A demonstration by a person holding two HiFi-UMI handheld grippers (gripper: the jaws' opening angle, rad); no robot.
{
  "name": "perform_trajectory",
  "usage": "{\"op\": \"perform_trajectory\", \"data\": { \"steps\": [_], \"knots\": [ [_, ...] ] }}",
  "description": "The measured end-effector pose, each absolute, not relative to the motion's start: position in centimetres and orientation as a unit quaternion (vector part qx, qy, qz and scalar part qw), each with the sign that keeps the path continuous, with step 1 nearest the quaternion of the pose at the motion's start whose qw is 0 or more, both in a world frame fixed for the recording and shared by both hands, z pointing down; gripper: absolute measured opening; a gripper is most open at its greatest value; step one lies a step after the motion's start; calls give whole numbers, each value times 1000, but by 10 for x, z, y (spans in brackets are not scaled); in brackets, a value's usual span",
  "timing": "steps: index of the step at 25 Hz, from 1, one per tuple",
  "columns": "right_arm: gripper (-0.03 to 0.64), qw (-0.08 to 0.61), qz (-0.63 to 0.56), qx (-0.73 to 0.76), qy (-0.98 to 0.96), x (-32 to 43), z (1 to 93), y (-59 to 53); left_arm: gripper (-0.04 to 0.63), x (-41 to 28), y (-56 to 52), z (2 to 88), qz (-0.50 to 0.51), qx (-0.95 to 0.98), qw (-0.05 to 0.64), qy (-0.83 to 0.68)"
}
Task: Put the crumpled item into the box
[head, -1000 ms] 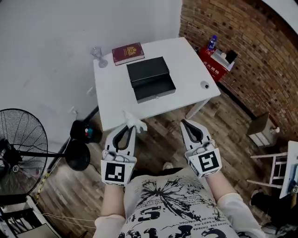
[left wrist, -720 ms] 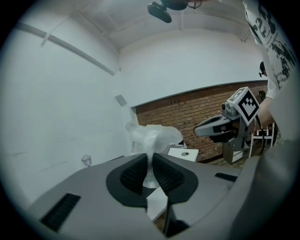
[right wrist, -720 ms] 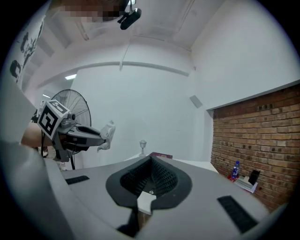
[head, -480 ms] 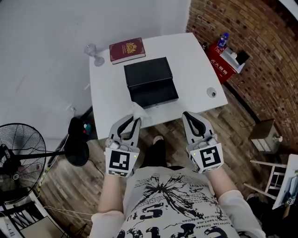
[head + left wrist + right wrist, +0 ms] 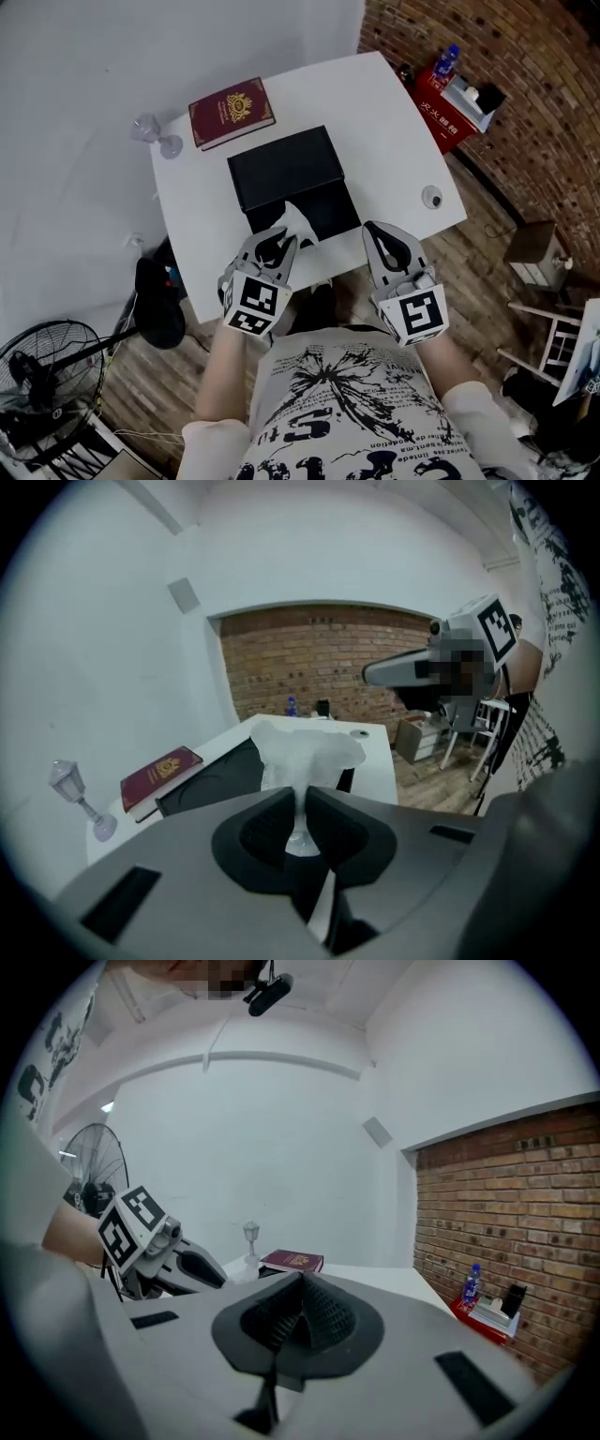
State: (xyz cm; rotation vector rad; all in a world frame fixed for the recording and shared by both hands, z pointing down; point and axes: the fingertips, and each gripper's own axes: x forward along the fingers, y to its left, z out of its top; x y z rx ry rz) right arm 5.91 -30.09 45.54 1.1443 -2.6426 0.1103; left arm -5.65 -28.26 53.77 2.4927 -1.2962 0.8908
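Observation:
A crumpled white tissue (image 5: 298, 223) (image 5: 305, 755) sticks up from the tips of my left gripper (image 5: 284, 236) (image 5: 300, 808), which is shut on it. The tissue hangs over the near edge of the open black box (image 5: 291, 183) (image 5: 211, 778) on the white table (image 5: 375, 122). My right gripper (image 5: 378, 232) (image 5: 300, 1290) is shut with nothing in it, held at the table's near edge to the right of the box.
A dark red book (image 5: 231, 111) (image 5: 292, 1261) lies behind the box, with a small clear glass (image 5: 156, 138) (image 5: 78, 797) to its left. A small round object (image 5: 431, 198) sits at the table's right edge. A fan (image 5: 42, 370) and black stool (image 5: 157, 302) stand left on the floor.
Both grippers have moved forward from off the table's near edge to the box, the left carrying the tissue over the box's front edge. The view has shifted with the person.

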Motion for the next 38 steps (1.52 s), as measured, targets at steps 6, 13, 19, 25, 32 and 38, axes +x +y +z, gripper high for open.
{"op": "perform_trajectory", "data": {
  "steps": [6, 13, 19, 25, 32, 38],
  "knots": [
    [15, 142, 58, 427, -891, 70, 479, -352, 51, -47, -330, 593, 396, 850, 108, -330],
    [15, 147, 89, 460, -871, 89, 501, -388, 52, -30, -348, 642, 460, 844, 151, -229],
    [15, 158, 105, 463, -866, 94, 514, -398, 55, -25, -356, 667, 495, 825, 166, -217],
    [15, 176, 125, 443, -870, 94, 527, -394, 66, -22, -358, 669, 485, 822, 185, -234],
    [15, 191, 117, 408, -885, 90, 521, -393, 161, -19, -359, 648, 442, 830, 193, -279],
    [15, 183, 81, 378, -904, 91, 483, -394, 170, -21, -370, 587, 387, 831, 176, -358]
  ]
}}
